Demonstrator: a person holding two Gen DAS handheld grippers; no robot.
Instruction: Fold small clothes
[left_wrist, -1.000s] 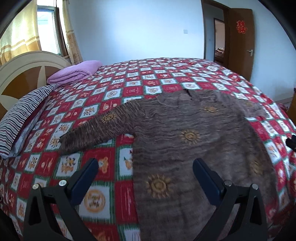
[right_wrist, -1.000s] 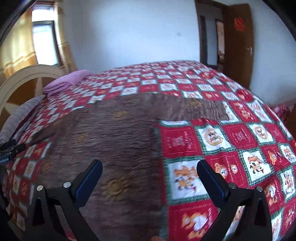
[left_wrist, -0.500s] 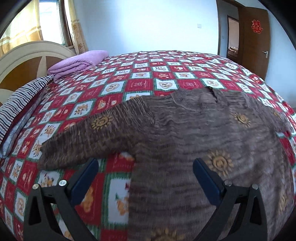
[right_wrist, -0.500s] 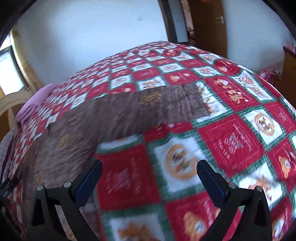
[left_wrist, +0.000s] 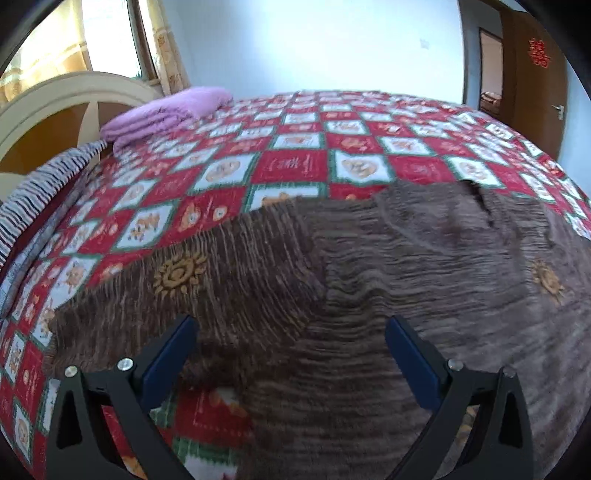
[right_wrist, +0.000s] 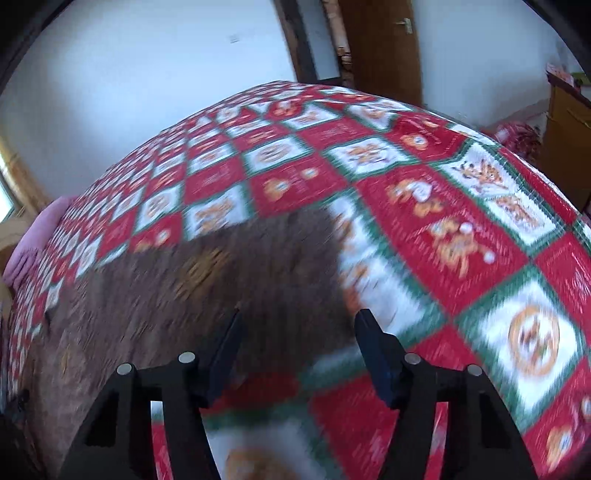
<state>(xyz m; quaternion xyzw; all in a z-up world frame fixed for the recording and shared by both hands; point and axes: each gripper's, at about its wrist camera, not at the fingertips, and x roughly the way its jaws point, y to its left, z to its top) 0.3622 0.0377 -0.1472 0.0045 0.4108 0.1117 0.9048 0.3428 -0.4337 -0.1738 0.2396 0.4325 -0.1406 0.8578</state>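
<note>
While we hold both grippers low over the brown sweater (left_wrist: 388, 266), neither one grips it.

Taking the sweater as our landmark, it lies flat on the red checked bedspread (left_wrist: 295, 162). Our left gripper (left_wrist: 288, 343) hangs above where its left sleeve (left_wrist: 177, 288) meets the body, jaws spread wide with nothing between them that they press. Our right gripper (right_wrist: 297, 339) hangs over the cuff end of the other sleeve (right_wrist: 221, 280); its jaws have just been closing and now stand partly apart, the blurred brown knit showing in the gap, and we cannot tell whether the pads touch it. Beyond the sweater's left sleeve lie a folded purple blanket (left_wrist: 166, 112) and a striped pillow (left_wrist: 40, 188).
</note>
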